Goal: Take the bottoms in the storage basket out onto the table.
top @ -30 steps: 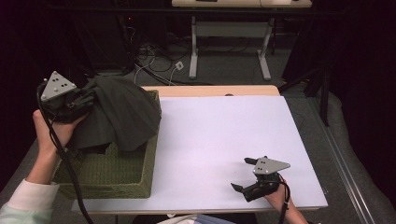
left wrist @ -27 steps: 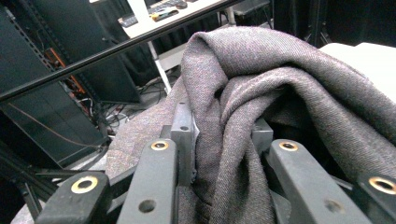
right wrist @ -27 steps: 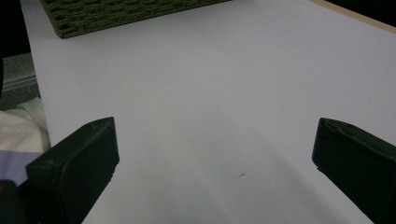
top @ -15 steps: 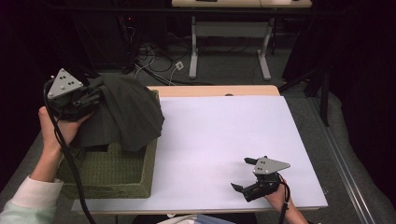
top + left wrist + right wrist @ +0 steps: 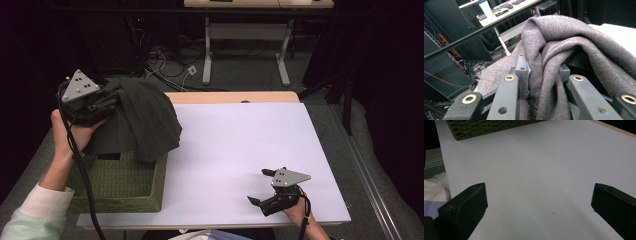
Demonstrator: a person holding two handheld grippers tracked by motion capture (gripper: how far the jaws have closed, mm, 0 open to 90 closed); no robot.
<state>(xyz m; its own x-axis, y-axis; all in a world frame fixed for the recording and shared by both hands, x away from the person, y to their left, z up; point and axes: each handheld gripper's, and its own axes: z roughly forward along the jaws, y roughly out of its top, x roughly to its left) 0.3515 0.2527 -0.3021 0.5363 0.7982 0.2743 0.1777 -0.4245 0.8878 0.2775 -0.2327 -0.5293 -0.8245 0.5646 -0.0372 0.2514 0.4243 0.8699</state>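
Dark cloth (image 5: 142,117) bunched between clenched left claw (image 5: 102,102), draped above green basket (image 5: 120,182), right claw (image 5: 262,187) released.

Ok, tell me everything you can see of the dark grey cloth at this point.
The dark grey cloth is a soft woven fabric with a fine twill look, bunched into thick folds. The left gripper is shut on a gathered fold of it, and it is lifted above the green woven basket at the table's left end. Its loose part drapes down toward the basket's far rim and hangs partly over the white tabletop. Whether its lower edge touches the basket I cannot tell.
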